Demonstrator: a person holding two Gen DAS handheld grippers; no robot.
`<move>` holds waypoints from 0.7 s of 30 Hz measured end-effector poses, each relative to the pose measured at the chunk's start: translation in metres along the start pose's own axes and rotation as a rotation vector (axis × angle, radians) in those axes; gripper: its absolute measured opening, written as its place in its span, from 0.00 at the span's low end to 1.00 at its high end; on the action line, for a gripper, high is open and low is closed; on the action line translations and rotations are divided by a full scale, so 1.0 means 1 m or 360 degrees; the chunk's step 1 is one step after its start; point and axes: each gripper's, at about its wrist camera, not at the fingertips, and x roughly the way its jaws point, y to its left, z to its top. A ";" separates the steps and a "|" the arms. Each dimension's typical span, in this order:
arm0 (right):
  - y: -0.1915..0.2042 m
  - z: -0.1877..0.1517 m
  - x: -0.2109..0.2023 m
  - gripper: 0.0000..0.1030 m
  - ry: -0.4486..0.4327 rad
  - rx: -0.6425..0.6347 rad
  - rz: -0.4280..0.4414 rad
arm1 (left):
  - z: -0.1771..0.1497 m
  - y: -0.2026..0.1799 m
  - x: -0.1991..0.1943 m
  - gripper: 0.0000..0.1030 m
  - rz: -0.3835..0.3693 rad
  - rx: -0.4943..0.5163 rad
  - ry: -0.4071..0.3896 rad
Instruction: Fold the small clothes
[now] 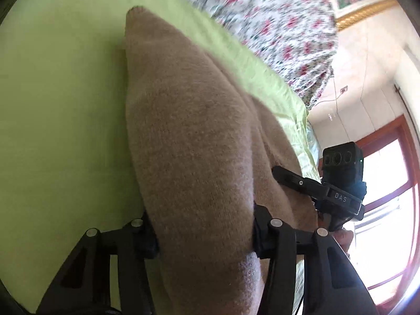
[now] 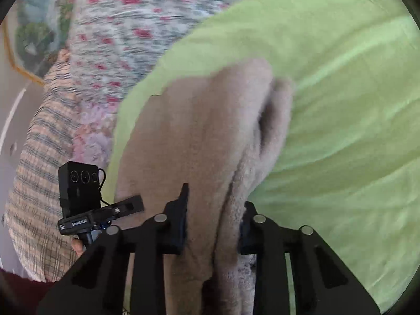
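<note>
Both grippers hold the same tan knitted garment [image 1: 189, 136], each clamped on a bunched part of it. In the left wrist view the left gripper [image 1: 204, 239] has its jaws partly closed with a thick roll of the tan cloth filling the gap between them; the cloth runs forward from the jaws as a long tapering fold that ends in a rounded tip far ahead, lying over the light green sheet [image 1: 52, 105]. To the right of this gripper, close by, the right gripper's camera block and one black finger rest against the same cloth, with part of a hand below it at the handle. In the right wrist view the right gripper [image 2: 212, 225] stands at a narrower gap, its pads pressing on a doubled edge of the garment [image 2: 199, 131], which spreads forward and to the left of the jaws and shows a folded pocket on the right side. The green sheet [image 2: 341, 105] lies ahead and to the right. A blurred floral fabric [image 2: 126, 26] lies beyond, and a plaid cloth [image 2: 39, 170] to the left.
</note>
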 end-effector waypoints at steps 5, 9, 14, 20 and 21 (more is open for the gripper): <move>0.055 -0.026 0.025 0.27 -0.0013 -0.0091 0.0202 | -0.025 0.014 -0.083 0.49 0.0070 0.0026 -0.0070; 0.084 -0.047 0.058 0.27 0.0055 -0.0129 0.0292 | -0.050 0.036 -0.128 0.49 0.0153 0.0019 -0.0079; 0.091 -0.068 0.094 0.27 0.0142 -0.0144 0.0223 | -0.079 0.079 -0.136 0.51 0.0222 -0.0077 -0.0019; 0.083 -0.071 0.093 0.49 0.0175 -0.0129 0.0096 | -0.091 0.098 -0.141 0.66 0.0219 -0.0134 -0.0028; 0.083 -0.068 0.090 0.52 0.0173 -0.0139 0.0056 | -0.089 0.098 -0.146 0.68 0.0229 -0.0135 -0.0038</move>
